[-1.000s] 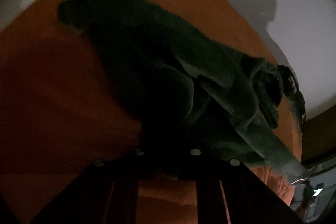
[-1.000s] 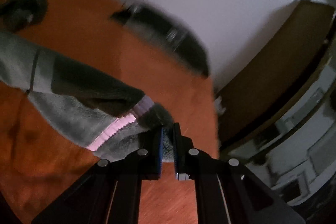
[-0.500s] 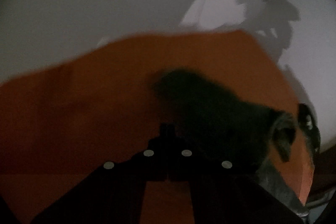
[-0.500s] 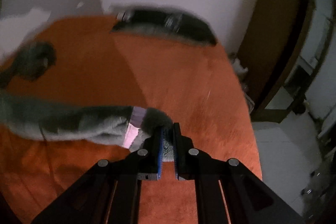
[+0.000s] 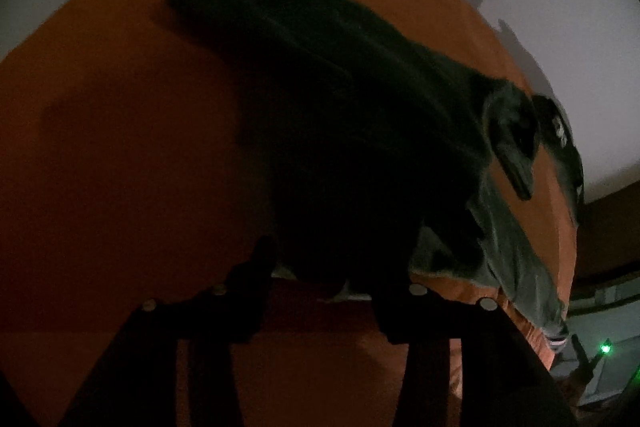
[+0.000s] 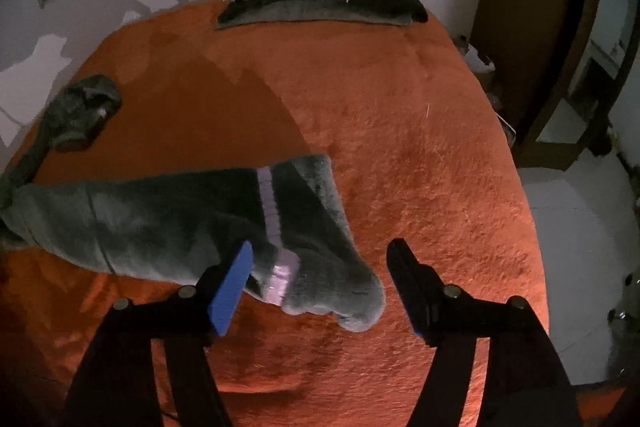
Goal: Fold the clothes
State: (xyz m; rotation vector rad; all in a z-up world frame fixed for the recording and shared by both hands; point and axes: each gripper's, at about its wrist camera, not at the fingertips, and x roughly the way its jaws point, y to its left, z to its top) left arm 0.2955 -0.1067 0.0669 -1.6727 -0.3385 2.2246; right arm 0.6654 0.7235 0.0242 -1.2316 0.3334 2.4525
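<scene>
1. Bedspread (image 6: 400, 131), orange and fuzzy, fills both of my views and carries everything else; a pale wall rises behind it.
2. Garment (image 6: 168, 223), grey-green and plush, lies stretched across the near part of the bedspread. In my right view one sleeve-like end with a pale lilac band (image 6: 268, 211) reaches toward my fingers, and the rest trails off to the left edge, where a bunched hood-like lump (image 6: 80, 111) sits.
3. In my left view the same garment (image 5: 340, 115) shows as a long dark mass running from upper left to lower right; that view is dim, so I can make out little detail.
4. A folded dark piece (image 6: 320, 1) with small white prints lies at the far edge of the bedspread, well apart from the garment.
5. My right gripper (image 6: 320, 271) has its jaws opening. The cuff end of the garment lies between them on the bedspread, with the blue pad (image 6: 232, 287) just beside the fabric and the other finger clear of it.
6. My left gripper (image 5: 332, 267) also has its jaws opening. The garment's near edge sits between the dark fingers, but I cannot tell whether they touch it.
</scene>
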